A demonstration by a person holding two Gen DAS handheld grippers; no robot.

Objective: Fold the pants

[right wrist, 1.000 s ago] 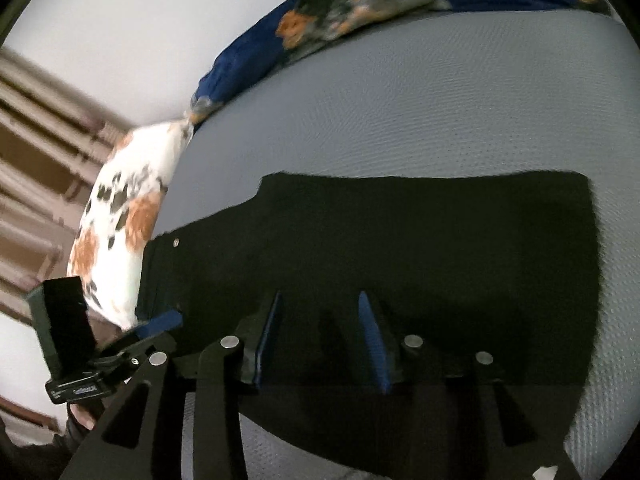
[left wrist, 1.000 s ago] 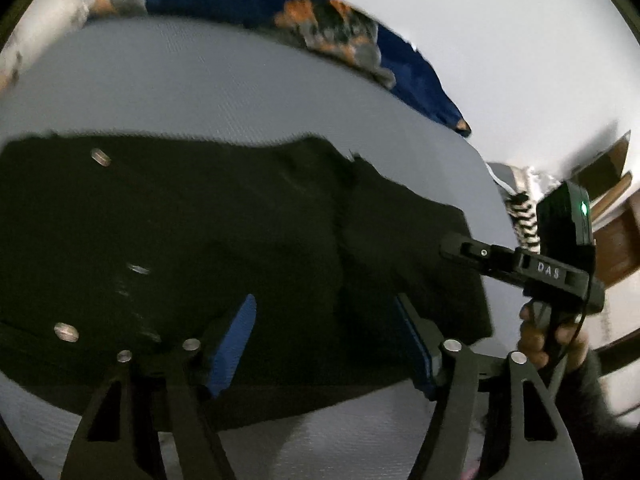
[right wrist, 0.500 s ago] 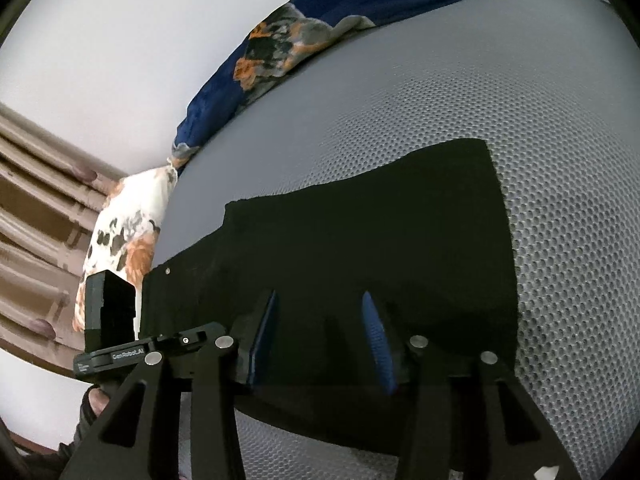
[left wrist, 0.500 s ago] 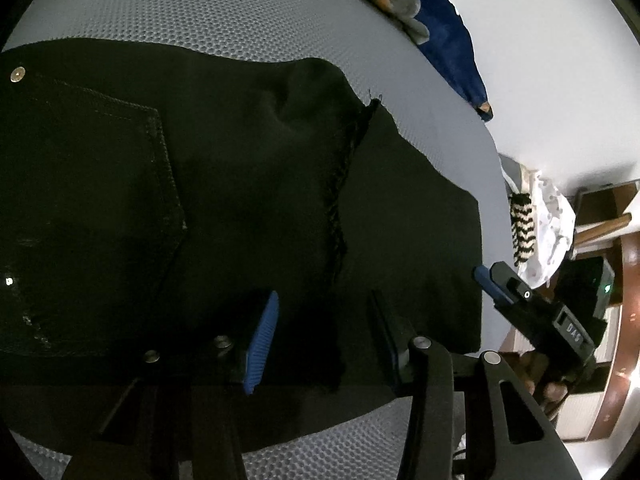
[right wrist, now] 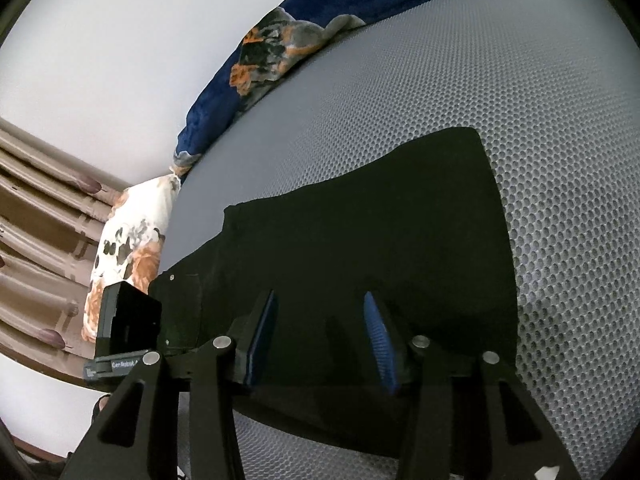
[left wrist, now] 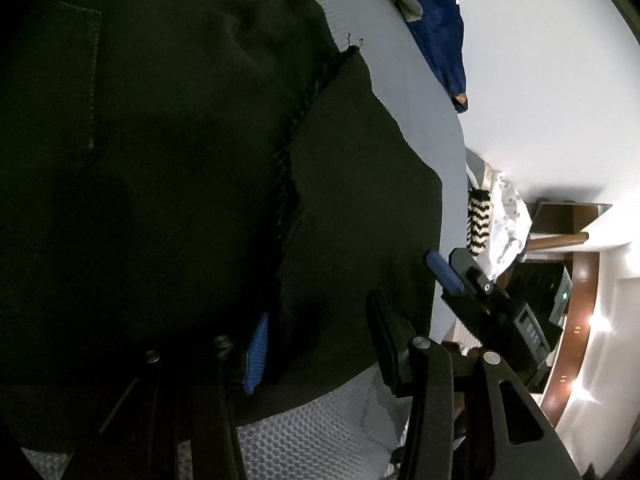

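Black pants (left wrist: 160,200) lie flat on a grey mesh mattress (left wrist: 420,92), one layer folded over with a frayed hem edge (left wrist: 312,92) on top. My left gripper (left wrist: 318,306) hovers low over the near edge of the pants. It is open, with flat fabric under the gap and no pinch visible. My right gripper (right wrist: 319,296) is open over the pants (right wrist: 360,220) near their near edge, close to the squared-off end (right wrist: 496,216). Each view shows the other gripper at its side: the right gripper (left wrist: 444,272) and the left gripper's body (right wrist: 128,328).
A blue floral blanket (right wrist: 280,48) is bunched along the far side of the mattress (right wrist: 520,80) by a white wall. A floral pillow (right wrist: 128,248) and a brown headboard (right wrist: 40,240) are at the left. Striped cloth (left wrist: 478,220) and wooden furniture (left wrist: 580,280) lie past the right edge.
The left gripper sank toward the pants, rolled, and its jaws narrowed. The right gripper shifted sideways along the pants, so their end edge now sits nearer its fingers.
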